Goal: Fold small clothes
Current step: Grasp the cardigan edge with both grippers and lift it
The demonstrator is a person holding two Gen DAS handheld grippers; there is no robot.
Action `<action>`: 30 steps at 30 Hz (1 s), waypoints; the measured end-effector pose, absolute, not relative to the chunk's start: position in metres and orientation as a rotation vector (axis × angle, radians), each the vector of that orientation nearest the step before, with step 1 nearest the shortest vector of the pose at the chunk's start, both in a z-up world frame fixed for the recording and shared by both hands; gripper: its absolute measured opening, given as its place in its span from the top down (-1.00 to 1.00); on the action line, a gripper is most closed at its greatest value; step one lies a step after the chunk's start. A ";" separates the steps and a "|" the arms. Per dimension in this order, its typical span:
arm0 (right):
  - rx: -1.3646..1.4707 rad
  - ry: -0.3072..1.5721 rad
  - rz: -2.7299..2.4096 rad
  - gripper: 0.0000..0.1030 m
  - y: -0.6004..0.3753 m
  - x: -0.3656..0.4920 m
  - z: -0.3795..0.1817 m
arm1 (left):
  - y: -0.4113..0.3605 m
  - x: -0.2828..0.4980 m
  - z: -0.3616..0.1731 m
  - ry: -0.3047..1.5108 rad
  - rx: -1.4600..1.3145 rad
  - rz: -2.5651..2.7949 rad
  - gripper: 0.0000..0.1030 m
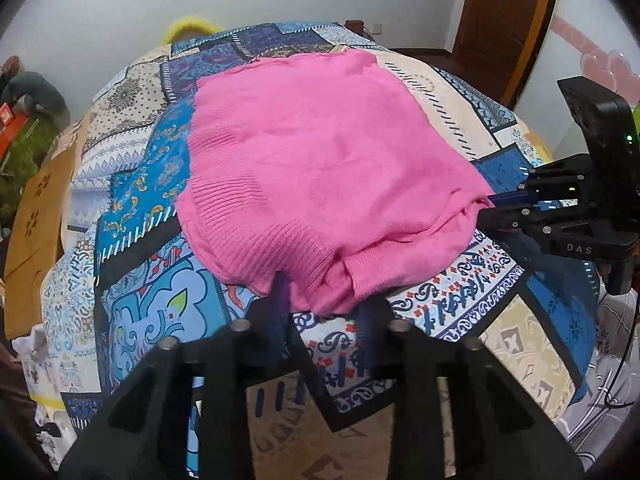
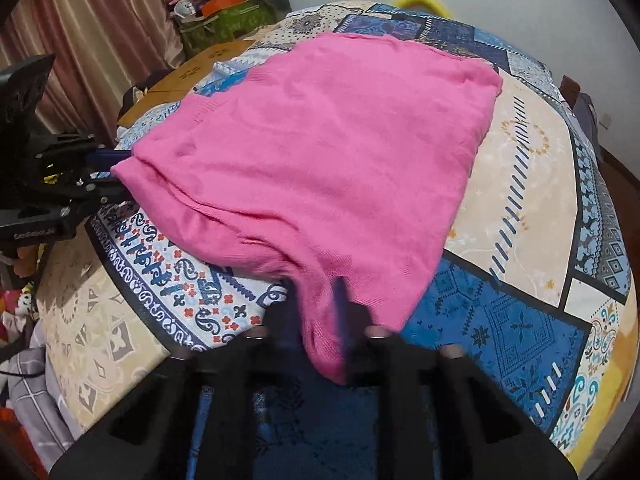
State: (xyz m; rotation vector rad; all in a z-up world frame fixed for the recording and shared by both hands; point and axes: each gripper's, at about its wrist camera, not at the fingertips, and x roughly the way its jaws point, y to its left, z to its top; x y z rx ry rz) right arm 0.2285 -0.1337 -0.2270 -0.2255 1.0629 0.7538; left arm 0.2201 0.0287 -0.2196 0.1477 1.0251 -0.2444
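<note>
Grippers left (image 1: 322,300) and right (image 2: 340,320) pinch pink sweater (image 1: 320,168) near corners, lengthwise away.

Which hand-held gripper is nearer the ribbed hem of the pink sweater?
Left. The left hand-held gripper pinches the pink sweater at its near edge, right beside the ribbed hem. The right hand-held gripper grips the opposite near corner, away from the ribbing.

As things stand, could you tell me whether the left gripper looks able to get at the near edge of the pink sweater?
Probably yes: the left gripper is already at the near edge of the pink sweater, with knit bunched between its fingers. Nothing blocks it; the right gripper pinches a separate corner off to the side.
</note>
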 end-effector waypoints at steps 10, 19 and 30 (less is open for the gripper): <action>-0.220 0.978 0.782 0.85 -0.139 0.215 -0.190 | 0.039 0.210 -0.189 0.958 0.108 -0.185 0.92; -0.200 0.864 0.786 0.86 -0.146 0.217 -0.141 | 0.057 0.208 -0.139 0.836 0.013 -0.196 0.93; -0.220 0.788 0.729 0.86 -0.139 0.278 -0.115 | 0.063 0.285 -0.108 0.789 -0.001 -0.163 0.93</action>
